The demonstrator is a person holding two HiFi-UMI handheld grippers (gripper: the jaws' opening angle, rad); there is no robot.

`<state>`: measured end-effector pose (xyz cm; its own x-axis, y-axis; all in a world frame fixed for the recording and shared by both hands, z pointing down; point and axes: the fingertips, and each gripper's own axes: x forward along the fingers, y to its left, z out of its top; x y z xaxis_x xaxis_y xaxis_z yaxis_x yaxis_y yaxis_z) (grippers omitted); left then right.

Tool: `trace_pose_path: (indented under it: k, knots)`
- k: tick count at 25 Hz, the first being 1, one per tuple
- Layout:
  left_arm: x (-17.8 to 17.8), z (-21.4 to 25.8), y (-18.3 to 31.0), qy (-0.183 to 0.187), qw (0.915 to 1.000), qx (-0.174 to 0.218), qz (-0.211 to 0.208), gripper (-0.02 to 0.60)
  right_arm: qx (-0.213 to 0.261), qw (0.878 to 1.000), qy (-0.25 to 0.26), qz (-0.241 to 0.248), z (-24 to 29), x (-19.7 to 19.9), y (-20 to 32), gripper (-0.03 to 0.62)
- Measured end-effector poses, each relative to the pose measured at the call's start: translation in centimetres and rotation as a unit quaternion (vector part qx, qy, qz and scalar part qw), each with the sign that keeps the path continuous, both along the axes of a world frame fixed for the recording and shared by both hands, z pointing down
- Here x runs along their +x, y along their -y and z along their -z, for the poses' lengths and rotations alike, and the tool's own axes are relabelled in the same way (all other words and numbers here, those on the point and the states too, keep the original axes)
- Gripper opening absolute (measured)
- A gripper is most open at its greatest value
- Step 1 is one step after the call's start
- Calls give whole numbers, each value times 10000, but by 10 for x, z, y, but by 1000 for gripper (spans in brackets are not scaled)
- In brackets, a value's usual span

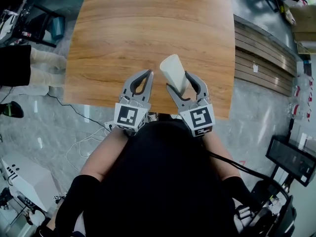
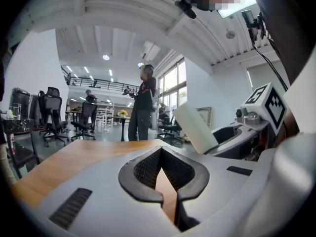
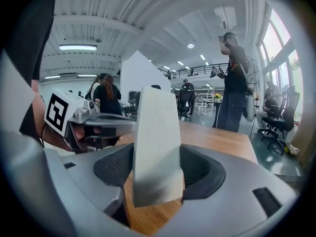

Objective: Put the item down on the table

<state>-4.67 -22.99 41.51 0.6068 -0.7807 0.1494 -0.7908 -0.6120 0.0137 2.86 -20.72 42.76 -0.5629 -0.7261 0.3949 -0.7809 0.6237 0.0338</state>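
A white, wedge-like item (image 1: 173, 72) sticks up and out from my right gripper (image 1: 179, 83), whose jaws are shut on its lower part. In the right gripper view the item (image 3: 154, 142) stands upright between the dark pads, and wood shows below it. It hangs just above the near edge of the wooden table (image 1: 148, 28). My left gripper (image 1: 148, 74) is close beside it on the left, shut, with nothing between its jaws (image 2: 161, 152). From the left gripper view the item (image 2: 194, 127) and the right gripper's body (image 2: 247, 127) show at the right.
A slatted wooden bench (image 1: 261, 53) runs along the table's right side. Cables (image 1: 79, 115) lie on the grey floor by the near left corner. A person (image 2: 142, 102) stands beyond the far end of the table, with office chairs (image 2: 49, 112) behind.
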Motion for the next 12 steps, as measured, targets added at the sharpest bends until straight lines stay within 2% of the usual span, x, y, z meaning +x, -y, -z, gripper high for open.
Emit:
trace_pose_path:
  k: [2,5,8,12]
  knots:
    - [-3,0,-3,-4,10000,-15,43,5,-249,9995,-187,45,-26,0,4,287]
    - [-7,-2,-9,-43,9999,-92,124,5,-894,9935,-668,204,-80,-2,8,287]
    - [-13,-3,-13,-51,9998,-107,151,5,-1488,9781,-1362,503,-135,-8,9,287]
    - [-20,-10,-15,-121,9991,-257,303,5,-2020,9497,-2222,892,-192,-8,7,287]
